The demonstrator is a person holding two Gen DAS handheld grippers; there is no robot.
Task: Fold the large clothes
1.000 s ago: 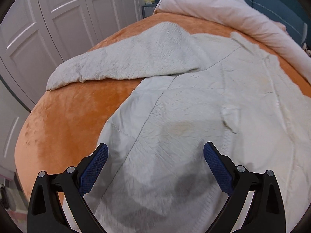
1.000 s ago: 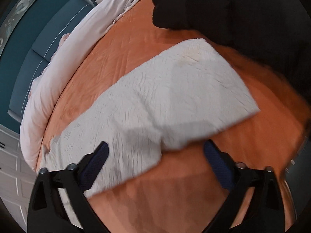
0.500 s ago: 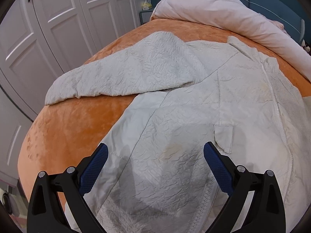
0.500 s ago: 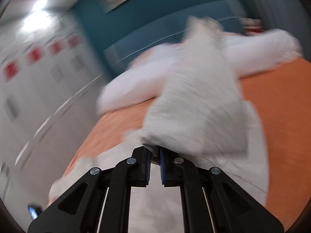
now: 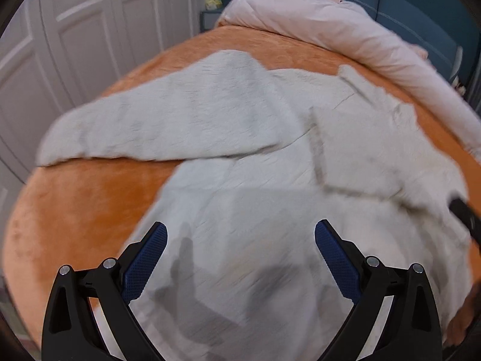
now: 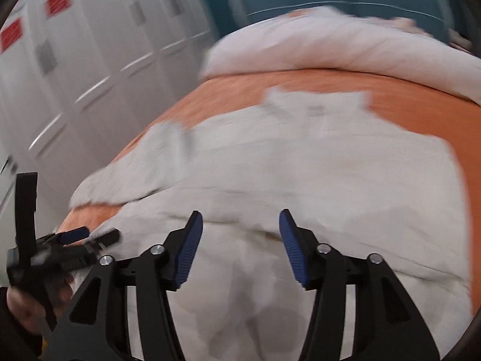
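A large off-white quilted jacket lies spread on the orange bed cover. Its left sleeve stretches out to the left. Its right sleeve lies folded across the jacket's body. My left gripper is open and empty above the jacket's lower part. My right gripper is open and empty over the jacket; its tip shows at the right edge of the left wrist view. The left gripper shows at the left of the right wrist view. Both views are motion-blurred.
A pale pink rolled duvet lies along the far side of the bed, before a blue headboard. White wardrobe doors stand to the left of the bed. The bed's near left edge drops off.
The right gripper carried the right sleeve over onto the jacket's body, then opened and let it go. The left gripper stayed open and drew back a little.
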